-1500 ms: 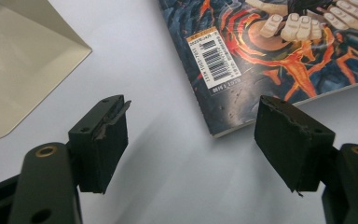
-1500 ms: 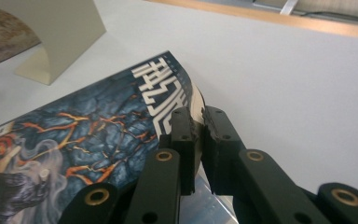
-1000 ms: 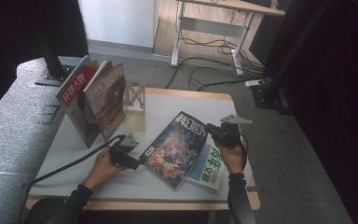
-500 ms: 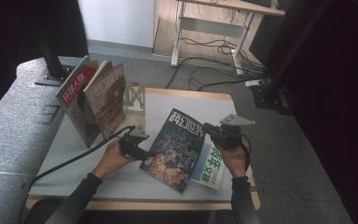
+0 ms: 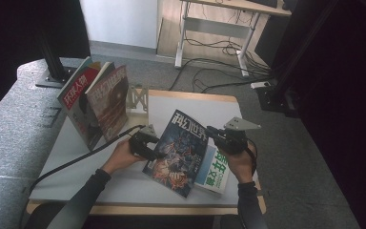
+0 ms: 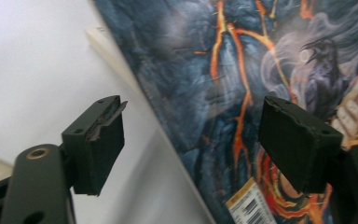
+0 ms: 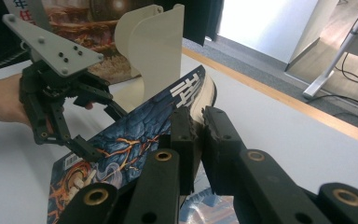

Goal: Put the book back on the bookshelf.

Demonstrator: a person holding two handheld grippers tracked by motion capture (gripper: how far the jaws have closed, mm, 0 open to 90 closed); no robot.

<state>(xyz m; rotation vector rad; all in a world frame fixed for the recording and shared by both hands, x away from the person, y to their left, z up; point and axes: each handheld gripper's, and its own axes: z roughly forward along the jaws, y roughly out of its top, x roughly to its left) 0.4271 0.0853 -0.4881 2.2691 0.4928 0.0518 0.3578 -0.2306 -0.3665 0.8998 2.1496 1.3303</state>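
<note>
A: Where is the dark magazine (image 5: 180,151) seen at this moment?

B: It is held tilted above the white table (image 5: 124,183), one edge raised, partly over a green-covered magazine (image 5: 215,172) that lies flat near the right edge. Behind it, two more magazines (image 5: 97,102) are propped upright against a cream bookend (image 7: 161,44).

A: How is it gripped?

B: Its right edge is pinched by the right gripper (image 5: 213,133); in the right gripper view the two black jaws are pressed together on the cover's rim. The left gripper (image 5: 153,149) is placed at the opposite edge with its jaws spread; they have just been closing a little, and in the left gripper view the cover's long edge is seen running up between them, apparently not yet squeezed.

A: How is the magazine expected to handle?

B: It is judged light and thin, but floppy: the raised corner is already seen curling in the right gripper view. The glossy cover is probably slippery, and the pages could be creased or torn if a single corner is pulled.

A: So where should hold be taken?

B: A grip well in from the corner is advised for each side, so that sag is limited and the sheets are kept together
</note>
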